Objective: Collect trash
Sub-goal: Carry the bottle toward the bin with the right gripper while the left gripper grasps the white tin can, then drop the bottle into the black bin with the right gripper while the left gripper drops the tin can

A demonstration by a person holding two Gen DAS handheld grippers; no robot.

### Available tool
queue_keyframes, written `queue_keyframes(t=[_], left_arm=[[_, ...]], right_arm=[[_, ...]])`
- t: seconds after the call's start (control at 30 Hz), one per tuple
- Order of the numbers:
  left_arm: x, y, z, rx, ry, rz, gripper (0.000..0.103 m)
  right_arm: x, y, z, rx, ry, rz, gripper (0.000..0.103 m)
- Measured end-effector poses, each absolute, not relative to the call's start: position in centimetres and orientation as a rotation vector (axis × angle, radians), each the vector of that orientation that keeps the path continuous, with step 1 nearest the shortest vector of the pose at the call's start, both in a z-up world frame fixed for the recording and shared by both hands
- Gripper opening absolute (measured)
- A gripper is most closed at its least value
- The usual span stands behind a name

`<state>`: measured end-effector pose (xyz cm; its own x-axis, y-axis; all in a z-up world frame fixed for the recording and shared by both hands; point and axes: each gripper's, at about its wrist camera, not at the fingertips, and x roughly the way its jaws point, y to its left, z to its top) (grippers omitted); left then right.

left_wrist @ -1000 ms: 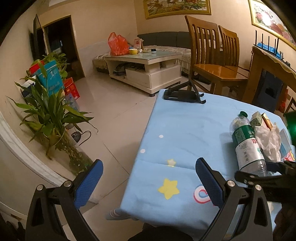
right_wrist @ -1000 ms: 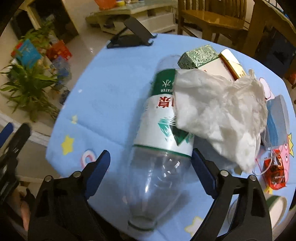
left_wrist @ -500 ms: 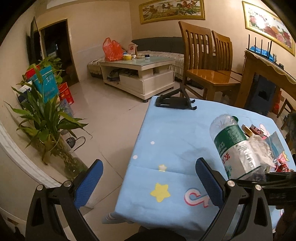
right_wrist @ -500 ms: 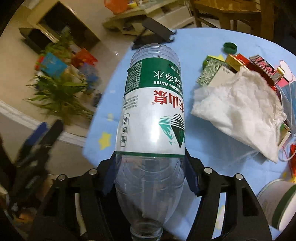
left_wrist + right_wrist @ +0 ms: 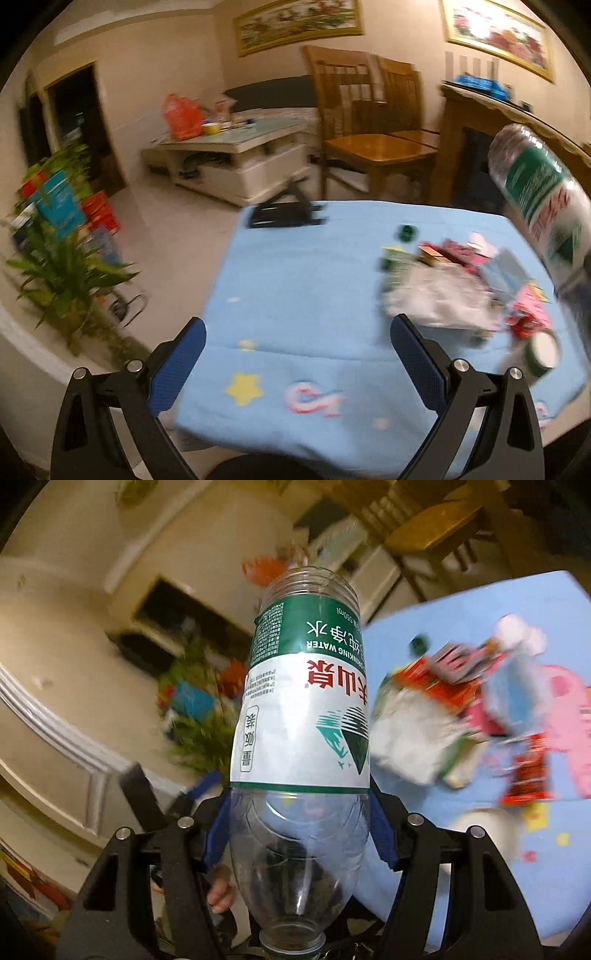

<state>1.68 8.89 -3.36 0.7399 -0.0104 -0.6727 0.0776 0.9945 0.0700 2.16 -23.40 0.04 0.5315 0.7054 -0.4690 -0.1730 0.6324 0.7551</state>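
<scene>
A: Item one, right gripper [image 5: 299, 834]?
B: Both blue pads pinched on the clear lower body of the plastic bottle [image 5: 301, 716]. The bottle is off the table, its open neck nearest the camera, its base pointing away. Green-and-white label.

A: Item two, left gripper [image 5: 297, 363]?
B: Jaws spread wide, nothing between them, hanging over the near edge of the blue tablecloth [image 5: 295, 280].

A: Item three, remaining trash?
B: A blurred heap [image 5: 461, 288] at the right of the cloth: crumpled white paper, red and pink wrappers, small cartons. A green cap [image 5: 406, 232] lies just beyond it.

A: Item four?
B: Black stand [image 5: 286, 216] at the far edge.
</scene>
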Motion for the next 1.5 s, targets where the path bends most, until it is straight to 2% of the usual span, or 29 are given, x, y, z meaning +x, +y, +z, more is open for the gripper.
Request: queue_keyframes(t=[0.2,0.37,0.53,0.63,0.67,0.83,1.0,1.17,1.27,1.43,1.47,1.5], left_arm=[[1.0,0.5,-4.2,0.111,0.796,-0.331,0.097],[-0.2,-7.1,-6.1,0.19,0.831,-0.495,0.097],[0.2,-11.1,-8.8,0.227,0.91,-0.526,0.095],[0.6,-12.2,-10.1,0.251,0.97,-0.55,0.057],[0.9,-12.4,-10.3,0.25,0.983,-0.546,0.056],[0.5,-13.0,-9.1,0.292,0.947,-0.512,0.053],[0.3,-16.9,-4.7,0.371,0.829,-0.577,0.054],[0.0,-23.6,-1.9,0.408,0.759,-0.742,0.054],[0.1,-29.1,-2.9,0.425,0.796,-0.883,0.054],[0.7,-36.9,-7.0,0.465,0.889,-1.007,0.056],[0.9,-38.1,-7.8,0.479,0.896,-1.009,0.059],[1.1,-39.1,-8.6,0.491,0.904,-1.005,0.069]], right_arm=[[-1.3,-34.8,-0.6,0.805,0.747,0.398,0.063],[-3.2,-39.4,-2.6,0.869,0.716,0.338,0.063],[-4.4,-43.0,-4.2,0.914,0.673,0.309,0.063],[-5.3,-45.3,-4.2,0.948,0.645,0.293,0.063],[-5.8,-46.6,-4.7,0.961,0.634,0.287,0.063],[-7.7,-50.8,-5.9,0.973,0.595,0.221,0.063],[-8.1,-56.1,-6.7,0.923,0.581,-0.046,0.063],[-6.7,-59.1,-11.2,0.927,0.709,-0.255,0.063],[-7.0,-59.7,-13.1,1.001,0.717,-0.263,0.063],[-9.0,-60.6,-12.0,1.01,0.627,-0.37,0.063],[-9.3,-61.1,-12.5,1.017,0.616,-0.381,0.063],[-9.6,-61.8,-12.9,1.026,0.608,-0.388,0.063]])
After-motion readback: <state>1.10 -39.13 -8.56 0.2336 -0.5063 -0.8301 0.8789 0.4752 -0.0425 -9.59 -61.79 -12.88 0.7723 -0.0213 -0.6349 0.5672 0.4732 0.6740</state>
